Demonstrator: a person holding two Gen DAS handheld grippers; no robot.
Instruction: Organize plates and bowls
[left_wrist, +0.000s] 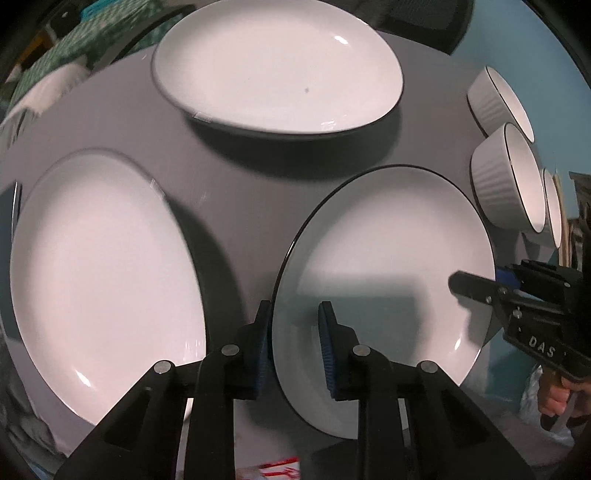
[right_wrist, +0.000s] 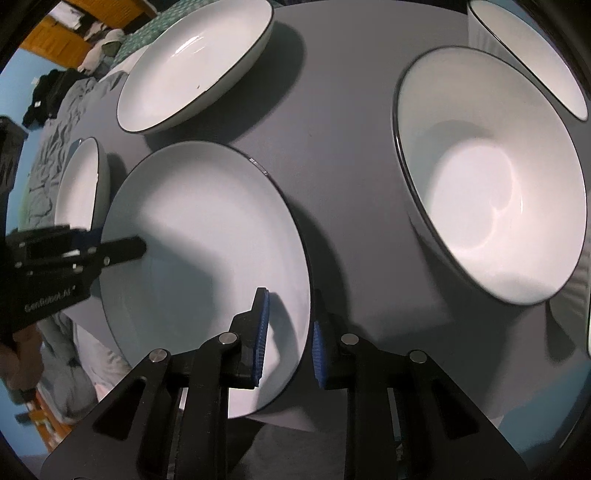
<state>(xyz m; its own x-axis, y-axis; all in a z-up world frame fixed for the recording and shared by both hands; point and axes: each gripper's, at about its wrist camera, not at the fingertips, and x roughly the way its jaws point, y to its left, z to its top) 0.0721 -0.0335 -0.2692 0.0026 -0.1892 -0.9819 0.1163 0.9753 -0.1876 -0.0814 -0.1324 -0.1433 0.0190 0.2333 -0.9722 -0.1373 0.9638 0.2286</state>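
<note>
— What are your tongs doing right now?

— My left gripper (left_wrist: 293, 345) is straddling the near rim of the plate (left_wrist: 388, 266), one blue pad under the edge and one over the white inside. The jaws are standing partly apart; I'm seeing a gap on the inner side, so I'm not calling it a clamp.

— And the other one?

— My right gripper (right_wrist: 288, 345) is sitting astride the opposite rim of the same plate (right_wrist: 207, 251), one pad inside the dish, one outside over the grey table (right_wrist: 332, 140). It's also gaping a little, and from this angle I can't tell whether either pad is actually touching the rim.

— So the plate is where?

— It's lying between both tools, at the near edge of the table. Each camera is catching the other gripper reaching in from the far side.

— What's lying around it?

— Just beside it to my left, a second plate (left_wrist: 103, 277) is resting flat. Beyond both, a third plate (left_wrist: 277, 66) is sitting farther back. To my right, a ribbed white bowl (left_wrist: 506, 181) is standing near the held plate, with another bowl (left_wrist: 498, 99) behind it and a sliver of a third at the frame's edge.
</note>
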